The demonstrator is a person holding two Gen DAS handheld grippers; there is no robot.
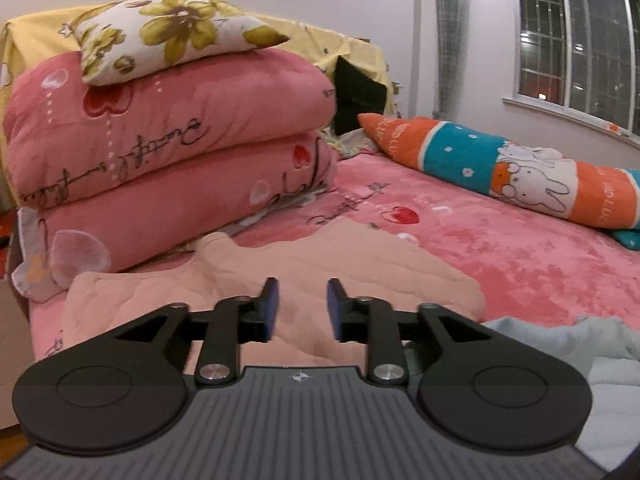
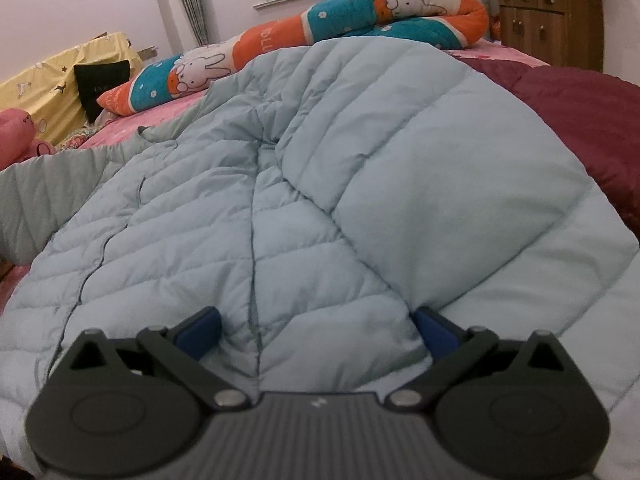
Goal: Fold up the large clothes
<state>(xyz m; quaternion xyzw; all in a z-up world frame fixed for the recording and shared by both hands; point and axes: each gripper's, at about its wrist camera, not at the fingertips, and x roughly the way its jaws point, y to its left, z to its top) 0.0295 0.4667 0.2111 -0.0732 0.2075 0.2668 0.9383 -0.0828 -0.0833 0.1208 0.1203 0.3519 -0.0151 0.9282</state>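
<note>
right wrist: right tongs (image 2: 318, 334) wide, tips sunk in blue jacket (image 2: 320, 168); left tongs (image 1: 301, 306) apart, empty.

A pale blue quilted padded jacket (image 2: 320, 184) lies spread and rumpled across the pink heart-print bedspread (image 1: 500, 248), one sleeve folded over its body. Beside it on that bedspread, a peach-pink quilted garment (image 1: 320, 264) lies flat, near the bed's edge.

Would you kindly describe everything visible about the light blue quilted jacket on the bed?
The light blue quilted jacket is puffy, stitched in diagonal and horizontal channels, with a seam running up its middle. It lies spread over the pink bed cover, rumpled near the top, overlapping a maroon quilt. The open right gripper straddles its near edge.
</note>
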